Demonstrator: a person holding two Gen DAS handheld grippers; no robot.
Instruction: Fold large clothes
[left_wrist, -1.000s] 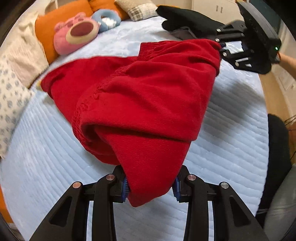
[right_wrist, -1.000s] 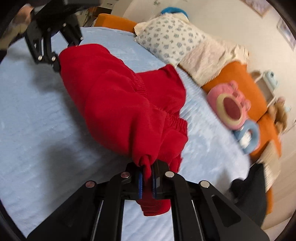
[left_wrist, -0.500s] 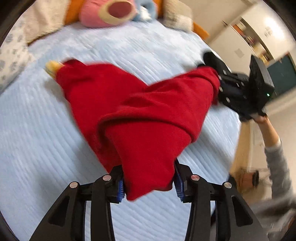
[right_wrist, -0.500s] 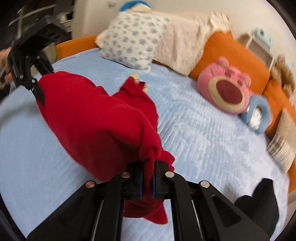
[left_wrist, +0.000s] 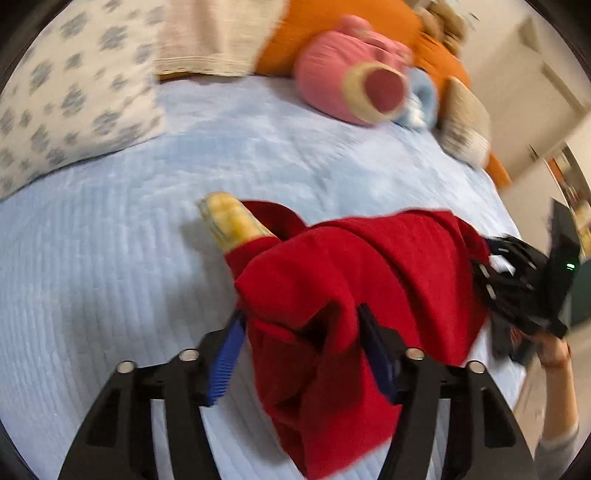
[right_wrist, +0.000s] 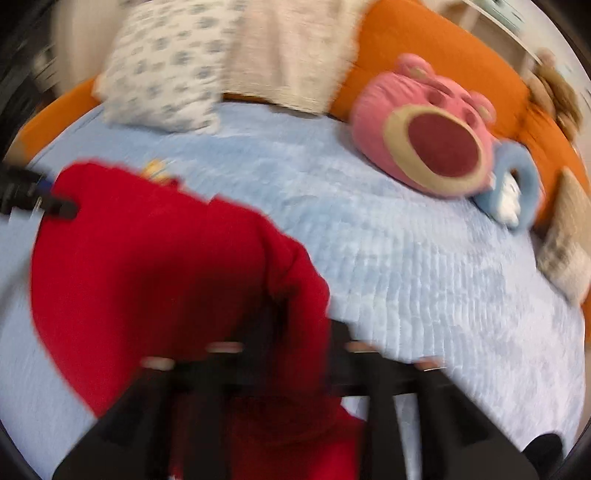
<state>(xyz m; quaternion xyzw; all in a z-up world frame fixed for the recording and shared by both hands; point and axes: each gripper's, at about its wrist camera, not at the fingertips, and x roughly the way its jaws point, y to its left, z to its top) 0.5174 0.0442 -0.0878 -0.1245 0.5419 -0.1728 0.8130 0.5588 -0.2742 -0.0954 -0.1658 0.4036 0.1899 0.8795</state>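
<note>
I am holding the red sweater (left_wrist: 362, 280) over the bed (left_wrist: 110, 280), bunched at 6 o'clock. Left gripper (left_wrist: 301, 345) fingers are gripping its thick fold; right gripper (right_wrist: 291, 354) state: cannot tell, blurred. Risk: the loosely held bunch is slipping free, collapsing the fold.

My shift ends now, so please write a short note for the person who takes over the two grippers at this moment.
Left gripper: the bunched red fabric garment sits between its fingers; whether it is clamped is unclear.
Right gripper: the garment's other end lies between its fingers; blur hides the jaws.
The garment is slung between both, over the light blue quilted bed cover.
Done: no flat fold visible yet.
Left: lay it down, smooth it, fold it.
</note>
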